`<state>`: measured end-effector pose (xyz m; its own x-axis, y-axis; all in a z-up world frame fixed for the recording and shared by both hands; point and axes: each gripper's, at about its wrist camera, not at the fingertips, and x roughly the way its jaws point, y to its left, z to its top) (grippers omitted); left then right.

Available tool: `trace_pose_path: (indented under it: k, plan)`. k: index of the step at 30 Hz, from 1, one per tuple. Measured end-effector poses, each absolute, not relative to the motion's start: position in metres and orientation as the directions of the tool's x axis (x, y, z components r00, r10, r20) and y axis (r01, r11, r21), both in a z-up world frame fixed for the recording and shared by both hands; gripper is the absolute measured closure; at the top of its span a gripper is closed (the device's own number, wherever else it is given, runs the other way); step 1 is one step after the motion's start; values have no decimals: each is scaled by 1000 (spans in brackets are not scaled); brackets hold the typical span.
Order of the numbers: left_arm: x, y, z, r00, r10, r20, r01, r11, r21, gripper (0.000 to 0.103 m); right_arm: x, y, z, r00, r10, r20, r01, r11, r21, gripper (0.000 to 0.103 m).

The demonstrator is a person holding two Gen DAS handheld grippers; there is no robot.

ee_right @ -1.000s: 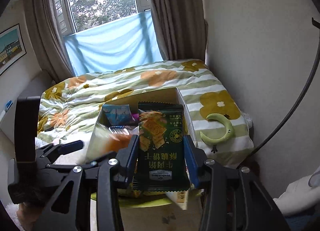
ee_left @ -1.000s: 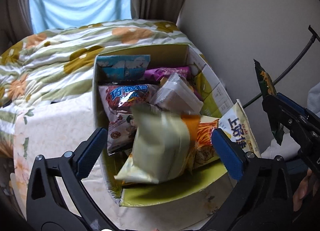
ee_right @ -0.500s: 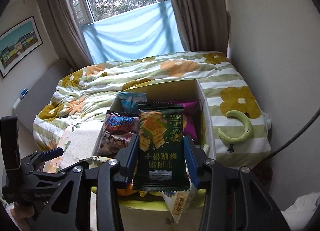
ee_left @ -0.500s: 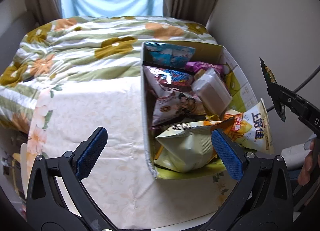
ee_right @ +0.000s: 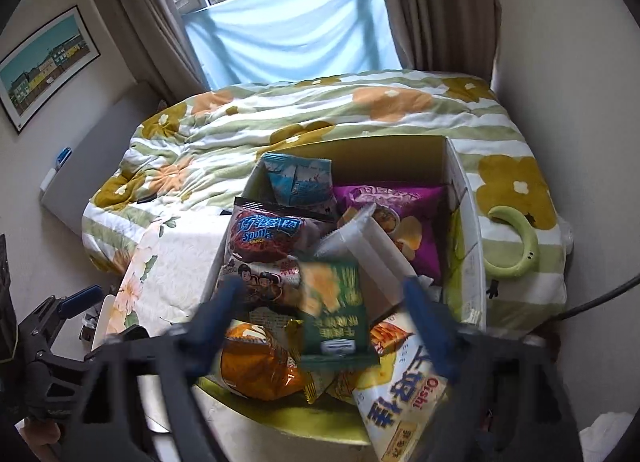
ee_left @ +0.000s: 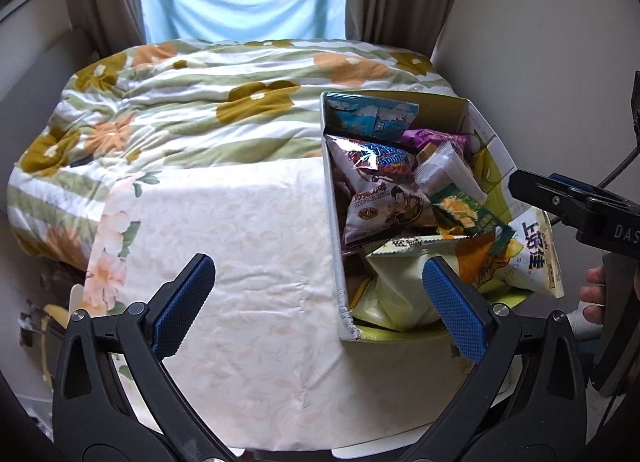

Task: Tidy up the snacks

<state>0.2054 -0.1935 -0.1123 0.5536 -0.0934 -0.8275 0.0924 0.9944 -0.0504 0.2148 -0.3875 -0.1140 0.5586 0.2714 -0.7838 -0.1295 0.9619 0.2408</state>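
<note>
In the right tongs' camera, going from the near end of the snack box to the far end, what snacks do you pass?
White crisp bag with blue lettering → dark green cracker packet → clear plastic-wrapped white pack → light blue packet at the far end.

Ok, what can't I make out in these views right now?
- Right tool: motion-blurred in the right wrist view; jaws opening, green cracker packet between them, also smeared.
- Cardboard snack box bottom: hidden beneath piled bags, both views.
- White-yellow chip bag: lower end hidden behind right tool.

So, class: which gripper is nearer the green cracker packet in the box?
Right. The right gripper, jaws opening, brackets the green cracker packet; the left gripper hangs off to the side by the box's near corner.
</note>
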Motion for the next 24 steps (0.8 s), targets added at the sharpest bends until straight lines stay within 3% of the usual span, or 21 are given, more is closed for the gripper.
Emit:
trace_pose_path:
  k: [13, 24]
  plan:
    - [153, -164, -83, 601, -116, -791, 134, 990, -43, 0, 144, -370, -90, 625, 207, -753, -47, 972, 228, 0]
    - [63, -132, 10, 790, -51, -611, 106, 993, 53, 0, 54, -328, -16, 763, 133, -632, -50, 988, 147, 0]
